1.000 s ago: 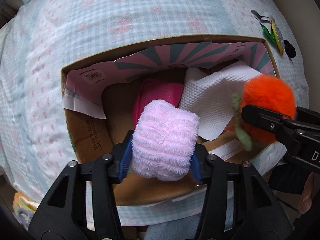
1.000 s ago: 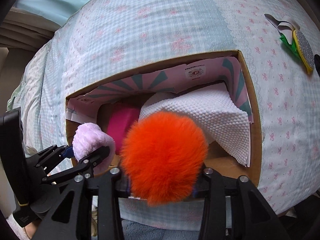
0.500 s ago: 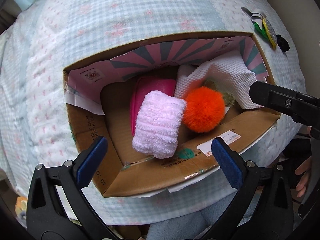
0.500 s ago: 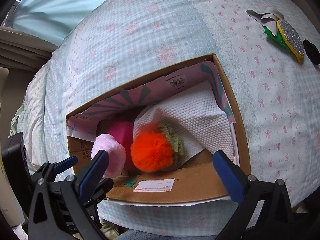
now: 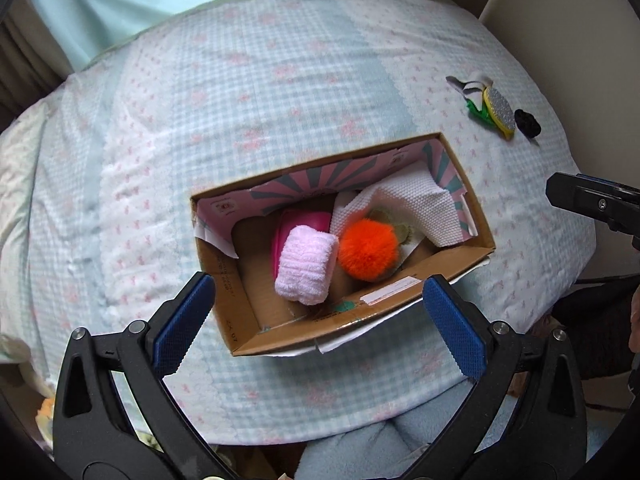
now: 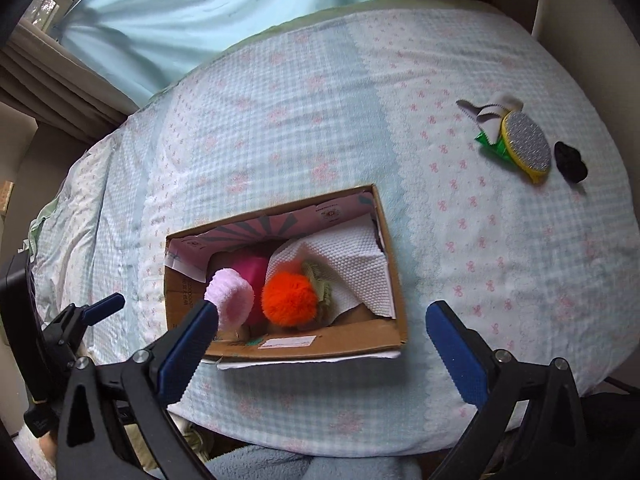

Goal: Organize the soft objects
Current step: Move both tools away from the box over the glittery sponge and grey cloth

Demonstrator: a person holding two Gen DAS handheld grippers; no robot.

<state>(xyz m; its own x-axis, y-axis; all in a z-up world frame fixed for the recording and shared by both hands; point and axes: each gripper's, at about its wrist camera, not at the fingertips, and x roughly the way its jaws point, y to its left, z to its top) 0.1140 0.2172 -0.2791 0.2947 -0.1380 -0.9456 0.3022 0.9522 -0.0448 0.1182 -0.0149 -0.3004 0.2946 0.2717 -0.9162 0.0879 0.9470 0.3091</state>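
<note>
Where towel drapes, green plush half hid

You see a bedspread in pale blue and white check, sprinkled with small pink bows. On it sits a brown cardboard box whose inner flap shows pink and grey-teal rays. Inside you have a pale pink fluffy roll, a bright orange pom-pom with olive-green leaves, a magenta piece and a white dimpled cloth. Off to the side lie a yellow-edged silver glitter oval, a green scrap, a black-and-white striped scrap and a black lump. The curtain is light aqua.
</note>
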